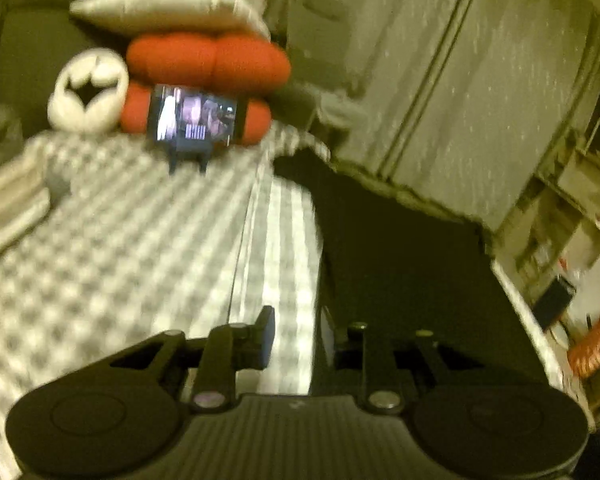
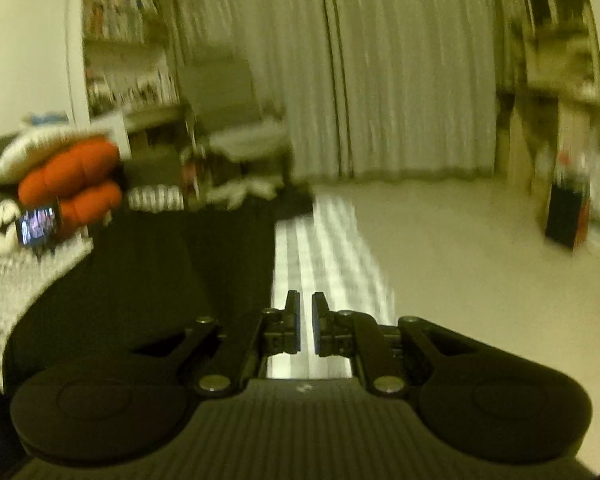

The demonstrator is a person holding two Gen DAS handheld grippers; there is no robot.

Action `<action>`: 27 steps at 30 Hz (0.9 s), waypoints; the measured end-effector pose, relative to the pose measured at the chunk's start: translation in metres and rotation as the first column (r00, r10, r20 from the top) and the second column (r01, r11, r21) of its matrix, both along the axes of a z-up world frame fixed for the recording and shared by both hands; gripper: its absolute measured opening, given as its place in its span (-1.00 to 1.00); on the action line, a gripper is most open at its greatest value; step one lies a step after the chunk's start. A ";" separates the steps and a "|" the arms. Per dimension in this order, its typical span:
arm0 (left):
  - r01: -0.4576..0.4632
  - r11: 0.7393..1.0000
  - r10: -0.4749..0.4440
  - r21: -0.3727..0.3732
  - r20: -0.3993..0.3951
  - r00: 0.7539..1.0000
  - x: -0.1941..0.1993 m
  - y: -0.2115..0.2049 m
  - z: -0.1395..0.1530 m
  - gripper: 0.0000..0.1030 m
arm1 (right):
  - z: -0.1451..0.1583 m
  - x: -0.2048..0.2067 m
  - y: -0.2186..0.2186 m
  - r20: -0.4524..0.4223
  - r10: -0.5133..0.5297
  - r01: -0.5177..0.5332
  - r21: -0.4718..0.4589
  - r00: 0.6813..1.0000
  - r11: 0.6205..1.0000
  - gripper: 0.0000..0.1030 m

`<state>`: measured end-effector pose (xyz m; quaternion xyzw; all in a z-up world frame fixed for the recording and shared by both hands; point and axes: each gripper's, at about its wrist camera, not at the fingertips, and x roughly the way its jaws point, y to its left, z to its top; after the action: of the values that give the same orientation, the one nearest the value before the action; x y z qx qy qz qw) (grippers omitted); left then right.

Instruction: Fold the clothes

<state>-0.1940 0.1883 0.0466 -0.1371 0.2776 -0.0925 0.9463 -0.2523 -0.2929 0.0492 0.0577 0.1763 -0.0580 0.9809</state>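
Black, dark fabric, seemingly a garment [image 1: 400, 264], lies spread over a grey-and-white textured mat [image 1: 112, 232], with a band of striped grey-and-white cloth [image 1: 280, 264] running along its edge between the two. Both pictures are smeared with motion blur, so fine detail is hard to read. The left gripper [image 1: 300, 340] sits over the seam where the striped band meets the dark fabric; its left finger [image 1: 266, 336] shows clearly against the stripes, but the other finger is lost against the black cloth, so I cannot tell whether it is pinching anything or how wide its jaws stand. The right gripper [image 2: 306, 328] hangs over the same striped cloth [image 2: 324, 256], its two pads drawn close together with only a thin slit of bright stripe showing between them; whether cloth is caught there cannot be told. At the far end of the mat stands a small phone on a dark stand [image 1: 192, 118], screen lit, leaning in front of a stack of red-orange rounded cushions [image 1: 208, 60] topped by a pale silvery pillow [image 1: 168, 4]. A white round cushion with a black star-shaped centre [image 1: 88, 92] rests just beside the red ones. Pale curtains [image 2: 400, 72] hang behind, above a light floor [image 2: 460, 248].
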 end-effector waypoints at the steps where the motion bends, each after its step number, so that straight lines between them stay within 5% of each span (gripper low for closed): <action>1: -0.008 1.000 0.008 0.010 0.033 0.999 0.007 -0.003 0.013 -0.50 | 0.014 0.003 0.002 0.037 -0.008 0.009 -0.025 0.999 1.000 -0.78; 5: -0.049 0.998 0.045 0.028 0.131 0.990 0.033 -0.015 0.062 -0.50 | 0.065 0.024 0.010 0.176 -0.058 0.073 -0.078 0.983 0.994 -0.78; 8: -0.119 0.991 0.106 0.058 0.189 0.976 0.041 -0.020 0.095 -0.49 | 0.099 0.033 0.008 0.255 -0.076 0.087 -0.031 0.964 0.996 -0.78; 10: -0.124 0.992 0.117 0.014 0.222 0.968 0.035 -0.015 0.118 -0.48 | 0.123 0.029 0.009 0.319 -0.066 0.071 -0.005 0.945 0.997 -0.78; 14: -0.165 0.986 0.161 -0.012 0.295 0.942 0.018 -0.011 0.159 -0.16 | 0.163 0.010 0.013 0.416 -0.056 0.055 0.014 0.908 0.998 -0.78; 19: -0.159 0.985 0.172 -0.066 0.323 0.930 0.001 -0.010 0.192 -0.04 | 0.189 0.000 0.018 0.476 -0.054 0.019 0.077 0.878 0.997 -0.78; 21: -0.162 0.984 0.179 -0.077 0.338 0.924 -0.008 -0.011 0.200 0.21 | 0.194 -0.005 0.022 0.502 -0.033 -0.015 0.092 0.865 0.996 -0.76; 22: -0.166 0.983 0.181 -0.073 0.351 0.919 -0.011 -0.013 0.203 0.23 | 0.197 -0.008 0.026 0.515 -0.022 -0.027 0.088 0.857 0.996 -0.72; 24: -0.178 0.982 0.191 -0.069 0.371 0.909 -0.015 -0.019 0.212 0.25 | 0.202 -0.011 0.032 0.542 -0.004 -0.048 0.081 0.840 0.996 -0.02; 27: -0.197 0.977 0.211 -0.077 0.380 0.900 -0.013 -0.025 0.224 0.24 | 0.211 -0.013 0.038 0.584 0.030 -0.090 0.073 0.811 0.993 0.08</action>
<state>-0.2073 0.1633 0.2701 -0.1618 0.0681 -0.0231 0.9842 -0.2656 -0.2553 0.2604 0.1146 -0.1275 0.0021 0.9852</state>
